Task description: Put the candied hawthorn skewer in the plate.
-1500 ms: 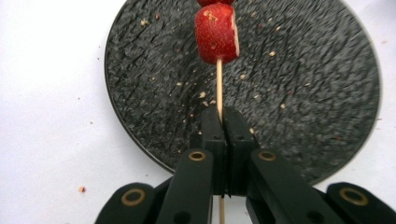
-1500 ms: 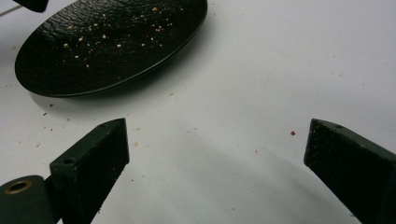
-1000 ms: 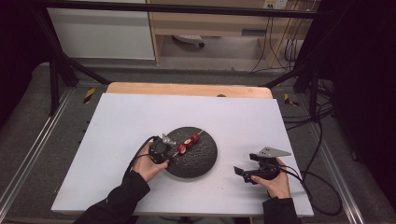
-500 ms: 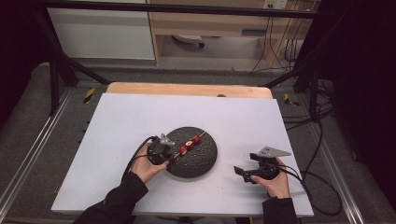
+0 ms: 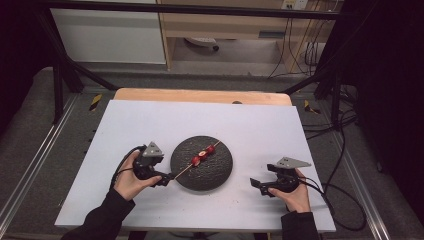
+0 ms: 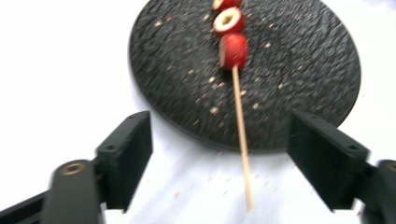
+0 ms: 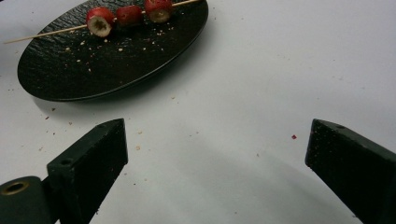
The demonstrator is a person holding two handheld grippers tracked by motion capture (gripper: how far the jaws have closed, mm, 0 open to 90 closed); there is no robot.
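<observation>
Release step: your left gripper (image 6: 233, 154) has just been opening, jaws wide, the skewer (image 6: 240, 126) lying free between them with its fruit end on the black plate (image 6: 299, 56); your right gripper (image 7: 215, 163) gapes empty beside the plate; next, back away cleanly.

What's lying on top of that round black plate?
On the black plate lies a wooden skewer with three red fruit pieces and scattered crumbs. Its bare end sticks out over the rim. The plate surface under the fruit is hidden.
</observation>
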